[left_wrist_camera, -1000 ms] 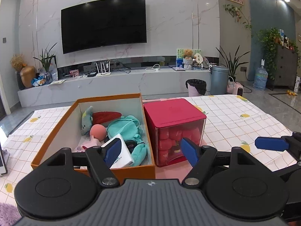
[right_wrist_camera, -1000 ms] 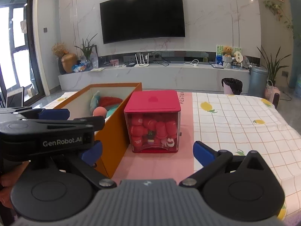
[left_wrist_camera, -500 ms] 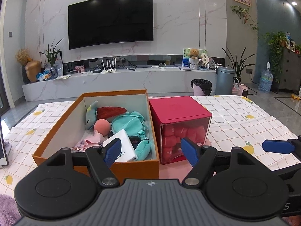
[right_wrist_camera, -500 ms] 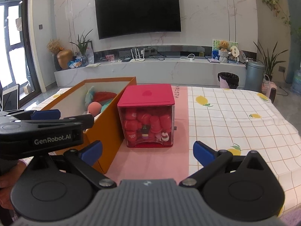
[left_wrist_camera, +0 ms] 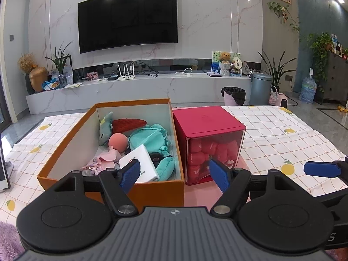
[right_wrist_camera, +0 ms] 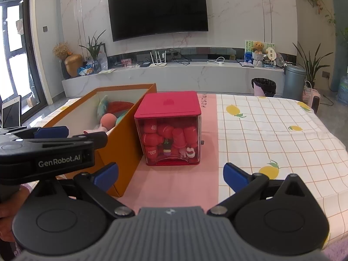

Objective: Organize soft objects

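An orange box (left_wrist_camera: 152,190) (right_wrist_camera: 124,139) on the table holds soft things: a teal pouch (left_wrist_camera: 150,137), a red felt piece (left_wrist_camera: 128,123), a peach ball (left_wrist_camera: 117,141) (right_wrist_camera: 108,119), a grey-green plush (left_wrist_camera: 105,126), pink cloth (left_wrist_camera: 104,159) and a white carton (left_wrist_camera: 140,163). Right of it stands a clear cube with a red lid (left_wrist_camera: 208,119) (right_wrist_camera: 168,102), full of red soft pieces. My left gripper (left_wrist_camera: 175,175) hovers open before the box's near wall, holding nothing. Open and empty too, my right gripper (right_wrist_camera: 170,177) hangs over the pink strip in front of the cube.
The table wears a checked cloth with lemon prints (right_wrist_camera: 271,130) and a pink runner (right_wrist_camera: 174,184). A tablet (right_wrist_camera: 10,114) leans at the far left. Beyond are a TV wall, a marble shelf, bins (left_wrist_camera: 233,94) and plants. A hand (right_wrist_camera: 5,211) grips the left tool.
Both views have swung slightly, so the box and cube sit a little further right in each picture. Both grippers stay open and nothing in the box has moved.
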Action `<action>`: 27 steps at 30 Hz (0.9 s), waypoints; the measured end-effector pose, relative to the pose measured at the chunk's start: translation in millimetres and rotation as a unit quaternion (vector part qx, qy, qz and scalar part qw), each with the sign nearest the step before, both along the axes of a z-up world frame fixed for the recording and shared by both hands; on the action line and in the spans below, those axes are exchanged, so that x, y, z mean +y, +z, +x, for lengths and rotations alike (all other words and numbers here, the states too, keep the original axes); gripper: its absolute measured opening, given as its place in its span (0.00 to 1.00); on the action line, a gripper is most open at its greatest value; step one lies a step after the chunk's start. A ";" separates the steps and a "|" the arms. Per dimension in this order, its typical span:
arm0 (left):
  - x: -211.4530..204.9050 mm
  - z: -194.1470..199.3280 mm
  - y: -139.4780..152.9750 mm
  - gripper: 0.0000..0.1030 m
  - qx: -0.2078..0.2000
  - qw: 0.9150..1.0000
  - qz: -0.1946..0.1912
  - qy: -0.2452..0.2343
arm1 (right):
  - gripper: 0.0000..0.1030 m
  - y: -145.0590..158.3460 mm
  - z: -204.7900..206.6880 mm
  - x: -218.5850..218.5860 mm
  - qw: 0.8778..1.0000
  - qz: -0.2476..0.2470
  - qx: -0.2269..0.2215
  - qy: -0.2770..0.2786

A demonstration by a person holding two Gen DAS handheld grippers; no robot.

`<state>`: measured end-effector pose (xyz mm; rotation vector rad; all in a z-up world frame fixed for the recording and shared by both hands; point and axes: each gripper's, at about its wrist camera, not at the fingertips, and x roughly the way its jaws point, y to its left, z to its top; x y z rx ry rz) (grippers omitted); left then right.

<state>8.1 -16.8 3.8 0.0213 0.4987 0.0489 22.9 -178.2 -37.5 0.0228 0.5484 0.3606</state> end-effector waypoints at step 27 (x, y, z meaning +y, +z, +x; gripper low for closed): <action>-0.6 1.4 -5.2 0.83 0.008 1.000 -0.003 0.002 | 0.97 -0.4 -0.9 0.8 1.000 -0.009 0.003 -0.002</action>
